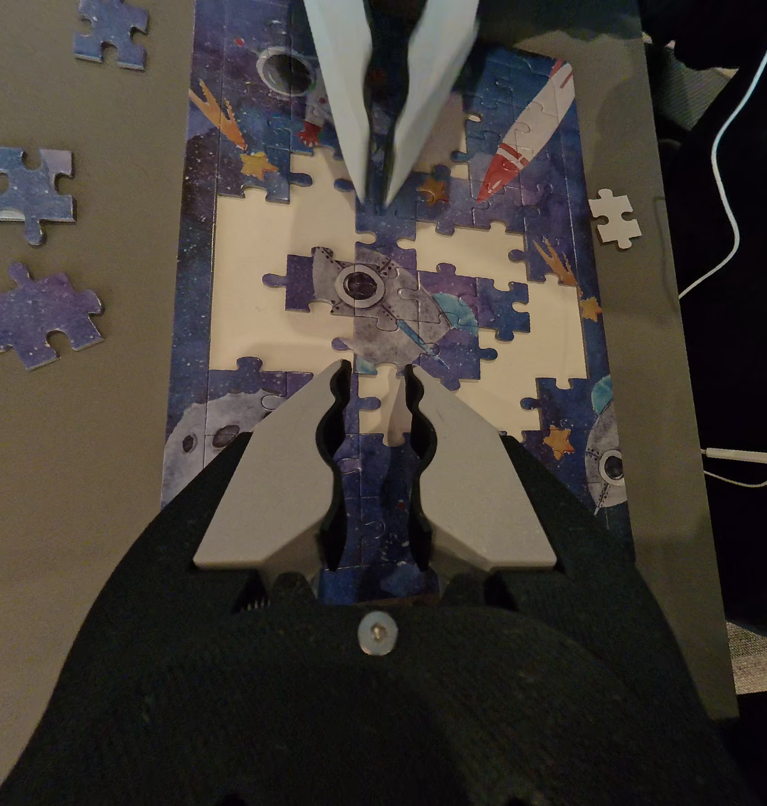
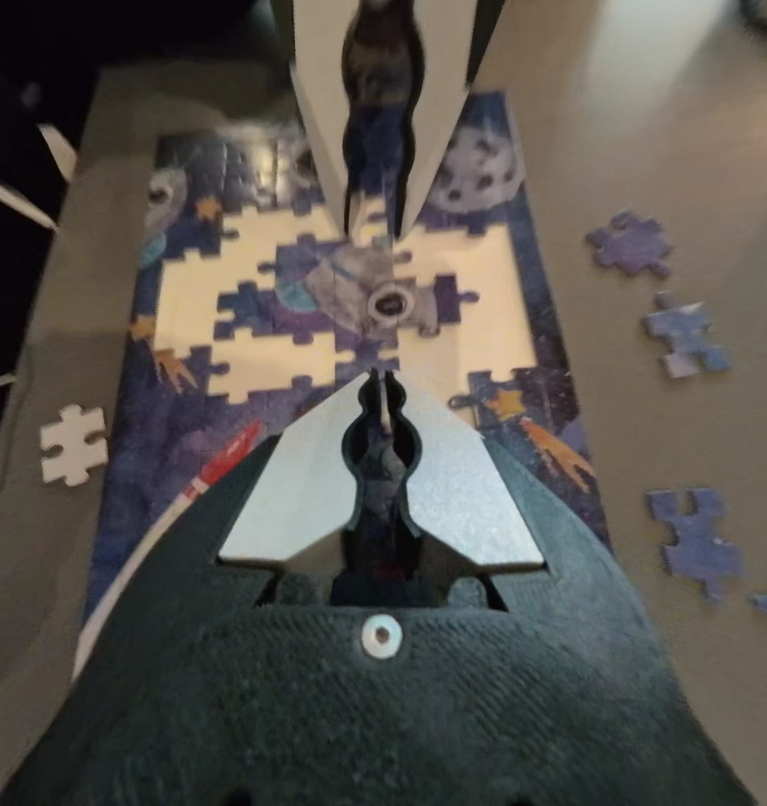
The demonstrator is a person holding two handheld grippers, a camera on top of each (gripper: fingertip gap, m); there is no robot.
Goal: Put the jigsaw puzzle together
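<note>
- the space-themed jigsaw puzzle (image 1: 386, 305) lies flat in the middle of the grey surface (image 1: 89, 436); its border and corners are mostly built, a spacecraft cluster sits in the middle, and cream gaps are still open around it.
- the left tool (image 1: 377, 368) hovers over the near edge of the puzzle with its fingers a little apart and nothing between them.
- the right tool (image 2: 381, 373) points in from the opposite side, tips nearly together; a thin pale sliver shows between them, but the blur hides whether it is a gripped piece, so i cannot tell.
- three loose blue-purple pieces (image 1: 32, 192) lie on the surface beside the puzzle, apart from one another, and one white face-down piece (image 1: 615, 218) lies on the other side.
- judgement: the pieces look like thin, light, stiff card, likely to slide on the smooth surface and hard to lift flat.
- best hold would be across opposite edges of a piece's body, not on a knob, which could bend.
- the face-down piece would need flipping first.
- pressing hard risks shifting the joined sections nearby.
</note>
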